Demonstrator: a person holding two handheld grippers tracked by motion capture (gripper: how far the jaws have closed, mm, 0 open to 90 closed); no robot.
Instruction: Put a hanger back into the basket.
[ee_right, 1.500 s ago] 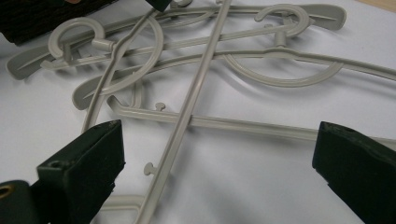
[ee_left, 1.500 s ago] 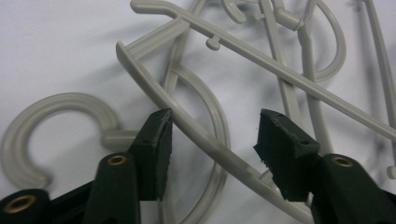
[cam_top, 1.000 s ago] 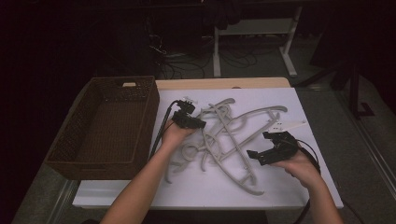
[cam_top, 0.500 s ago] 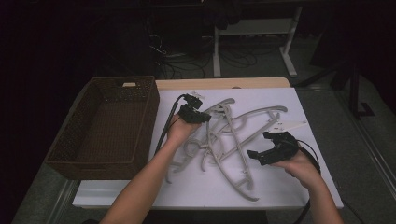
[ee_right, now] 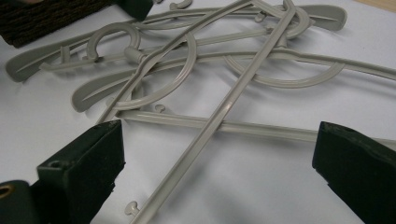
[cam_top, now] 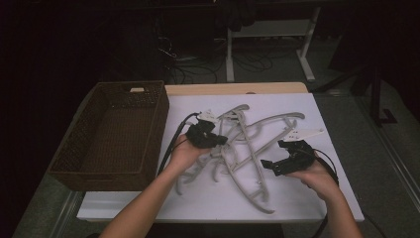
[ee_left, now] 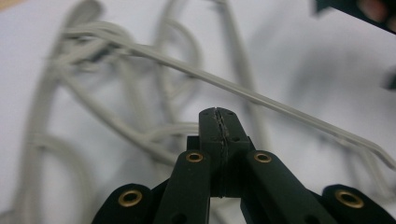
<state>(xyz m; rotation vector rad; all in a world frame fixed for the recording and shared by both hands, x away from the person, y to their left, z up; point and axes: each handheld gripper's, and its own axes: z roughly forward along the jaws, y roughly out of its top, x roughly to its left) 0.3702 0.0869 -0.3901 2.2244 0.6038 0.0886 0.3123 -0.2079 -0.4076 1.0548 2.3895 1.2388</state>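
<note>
Left gripper (cam_top: 216, 140), jaws just closed tight with nothing visible between them, hovers over tangled grey hangers (cam_top: 247, 148) on white table (cam_top: 198, 198); right gripper (ee_right: 215, 154) gapes empty near one bar; interlocked hooks risk dragging neighbours along

Bare forearms, no sleeves. Both matte black plastic tongs (cam_top: 220, 140) (cam_top: 271, 163) have brass-ringed rivet holes, ribbed inner pads and trailing black cables.
</note>
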